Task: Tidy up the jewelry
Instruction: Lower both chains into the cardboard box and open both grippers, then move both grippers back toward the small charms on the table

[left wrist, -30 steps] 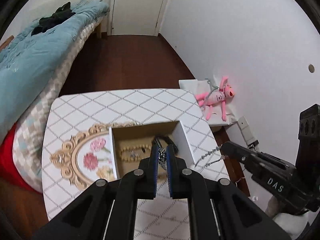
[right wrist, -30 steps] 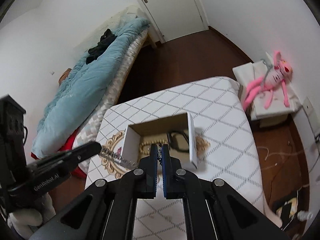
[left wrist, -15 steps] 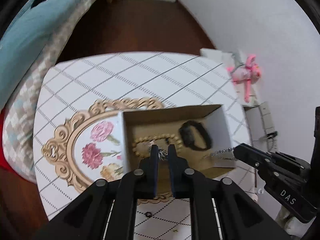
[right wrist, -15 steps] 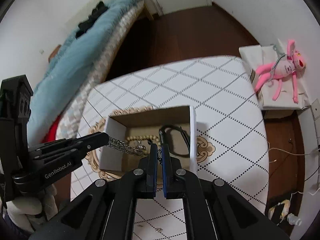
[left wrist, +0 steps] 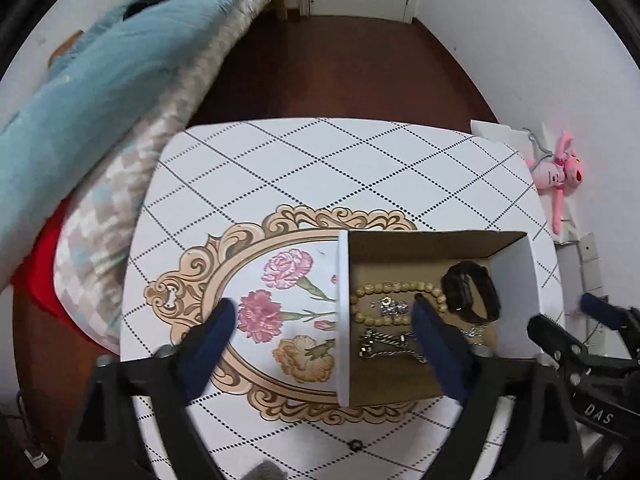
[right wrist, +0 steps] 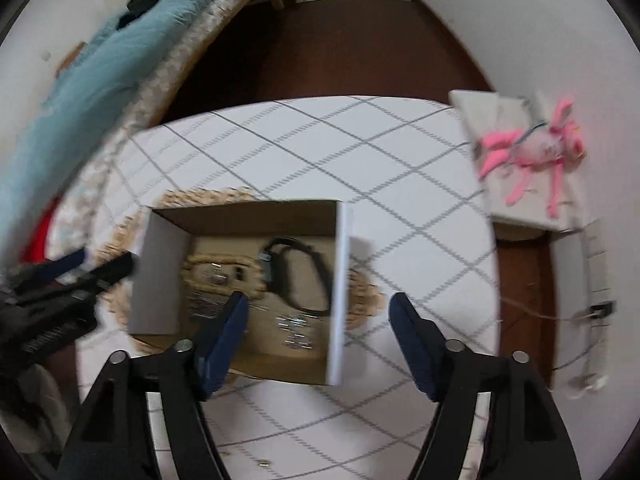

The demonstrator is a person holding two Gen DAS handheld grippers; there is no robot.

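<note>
An open cardboard box stands on the white diamond-patterned table. Inside lie a bead bracelet, a black band, a small silver piece and a silver chain. My left gripper is open and empty, straddling the box's left wall. My right gripper is open and empty above the box's right wall; it also shows in the left wrist view. The right wrist view is blurred.
A bed with a blue duvet runs along the left. A pink plush toy lies on a low white stand to the right. A tiny dark ring lies on the table near the front.
Both grippers were shut on the ends of a silver chain held over the box. Both have opened, and the chain now lies inside the box.
</note>
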